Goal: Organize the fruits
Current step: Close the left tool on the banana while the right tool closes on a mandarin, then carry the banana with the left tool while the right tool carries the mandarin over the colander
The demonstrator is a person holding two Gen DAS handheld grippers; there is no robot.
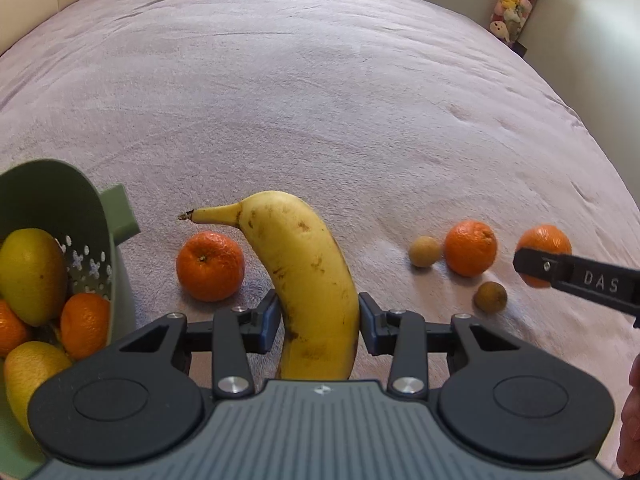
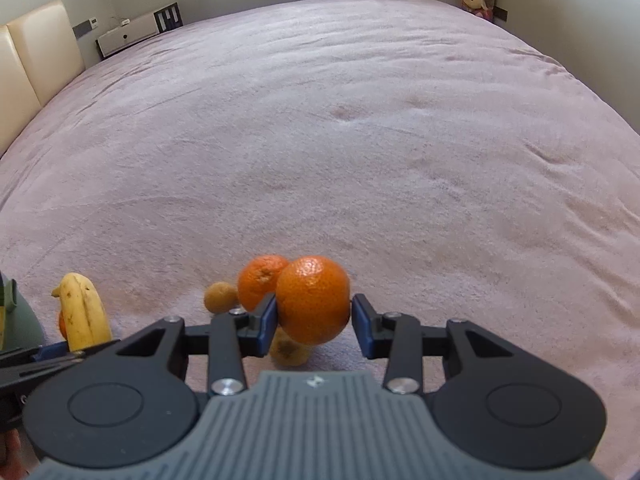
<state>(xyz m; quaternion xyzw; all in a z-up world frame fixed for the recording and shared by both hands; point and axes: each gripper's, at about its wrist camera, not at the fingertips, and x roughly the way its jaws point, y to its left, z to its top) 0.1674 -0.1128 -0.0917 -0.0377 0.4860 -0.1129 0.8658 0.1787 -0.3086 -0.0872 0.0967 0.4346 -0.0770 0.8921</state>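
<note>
Pink blanket-covered bed [image 1: 320, 92], left gripper [image 1: 319, 316] fingers clamped on a banana [image 1: 308, 272], green colander [image 1: 116, 216] of fruit left of them, right gripper [image 2: 313, 316], marked "DAS", fingers gripping a mandarin [image 2: 312, 300], another mandarin [image 2: 258, 278] just beyond the fingers

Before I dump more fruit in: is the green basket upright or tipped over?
Tipped. The basket lies on its side, its opening facing the camera, with lemons and oranges resting against its perforated wall.
</note>
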